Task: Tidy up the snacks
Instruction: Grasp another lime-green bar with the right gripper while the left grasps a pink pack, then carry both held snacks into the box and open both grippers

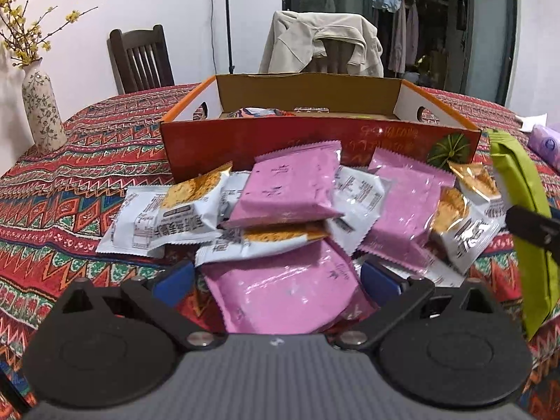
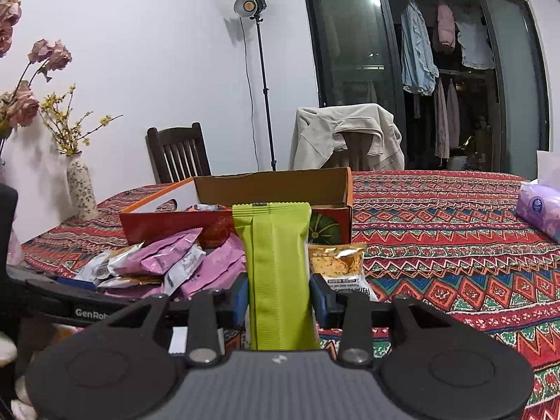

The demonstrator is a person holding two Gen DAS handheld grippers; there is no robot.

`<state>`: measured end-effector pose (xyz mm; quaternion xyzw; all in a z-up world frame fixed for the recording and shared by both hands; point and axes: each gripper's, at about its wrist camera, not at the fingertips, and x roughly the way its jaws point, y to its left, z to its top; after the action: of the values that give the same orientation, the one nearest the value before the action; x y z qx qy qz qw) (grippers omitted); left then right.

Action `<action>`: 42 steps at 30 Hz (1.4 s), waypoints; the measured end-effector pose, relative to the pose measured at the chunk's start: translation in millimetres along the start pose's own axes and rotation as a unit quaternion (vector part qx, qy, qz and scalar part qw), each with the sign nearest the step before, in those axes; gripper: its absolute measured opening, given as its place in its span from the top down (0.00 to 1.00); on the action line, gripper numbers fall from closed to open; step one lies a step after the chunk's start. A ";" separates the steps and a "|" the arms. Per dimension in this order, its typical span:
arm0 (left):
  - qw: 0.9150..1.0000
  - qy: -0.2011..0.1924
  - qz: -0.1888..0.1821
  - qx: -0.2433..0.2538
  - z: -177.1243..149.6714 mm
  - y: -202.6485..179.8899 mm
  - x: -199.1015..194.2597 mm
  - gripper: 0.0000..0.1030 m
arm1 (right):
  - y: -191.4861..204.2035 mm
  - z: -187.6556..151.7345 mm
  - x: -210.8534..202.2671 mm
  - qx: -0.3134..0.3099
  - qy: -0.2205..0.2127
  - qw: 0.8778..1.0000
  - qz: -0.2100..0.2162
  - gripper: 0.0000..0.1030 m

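Two grippers work over a table (image 2: 455, 245) spread with a red patterned cloth. The right gripper (image 2: 278, 297) pinches a green packet (image 2: 276, 262) between its blue pads, which press on the packet's two long edges; the packet stands upright above the table, its sealed top level with the front wall of the box (image 2: 175, 224). In the left wrist view the same packet (image 1: 525, 217) hangs at the right edge, with a black part of the right gripper across it.

The left gripper (image 1: 278, 276) is spread wide, its blue pads (image 1: 175, 280) on either side of a pink packet (image 1: 280, 290) without pressing on it. That packet lies at the near edge of a loose heap of snacks: more pink packets (image 1: 290, 189) and white packets (image 1: 189, 210) with orange print, overlapping one another just in front of the box (image 1: 315, 143).

The box is a shallow open tray, red outside with a green pumpkin picture at its front corner, and a few wrappers show inside. A vase (image 1: 43, 115) with yellow sprigs stands at the table's left side; a tissue pack (image 2: 539, 210) lies at the right.
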<state>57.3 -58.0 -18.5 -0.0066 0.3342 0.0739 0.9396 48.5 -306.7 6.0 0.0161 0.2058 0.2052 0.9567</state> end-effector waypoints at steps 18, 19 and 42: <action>0.994 0.005 -0.088 0.062 -13.3 48.4 -8.2 0.34 | 13.9 -6.2 -1.2 -0.010 0.008 1.000 0.003 0.65; 0.994 0.001 -0.086 0.064 -15.4 49.5 -10.6 0.35 | 14.7 -6.2 -1.5 -0.011 0.008 1.000 0.002 0.65; 0.987 -0.138 -0.066 0.049 -4.8 67.8 -82.6 0.35 | 27.2 5.1 -7.8 -0.022 -0.002 1.000 0.000 0.65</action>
<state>-18.7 -2.3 32.3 0.0282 0.2036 -0.0043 0.9786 33.5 -284.6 16.9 -0.0044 0.1990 0.2094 0.9573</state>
